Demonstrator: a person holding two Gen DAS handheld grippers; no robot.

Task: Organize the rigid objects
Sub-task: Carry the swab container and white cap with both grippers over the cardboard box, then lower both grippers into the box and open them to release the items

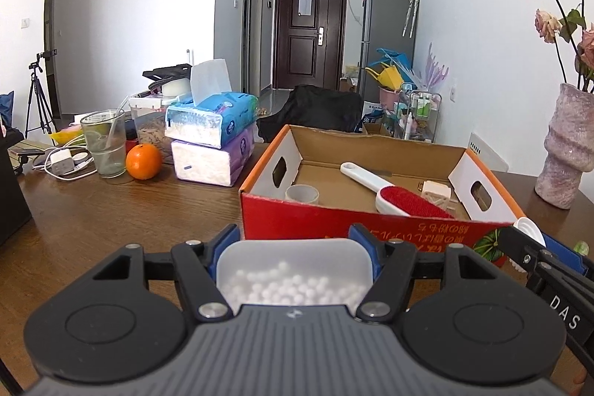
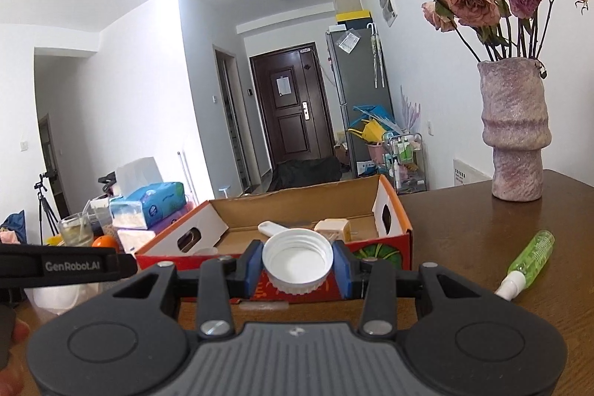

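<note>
My left gripper is shut on a translucent white tub holding small white beads, just in front of the red cardboard box. My right gripper is shut on a white screw lid, held open side up before the same box; it also shows at the right of the left wrist view. In the box lie a red lint brush, a tape roll and a beige wooden block.
A green spray bottle lies on the wooden table right of the box. A pink vase of dried roses stands back right. Tissue packs, an orange and a glass stand left.
</note>
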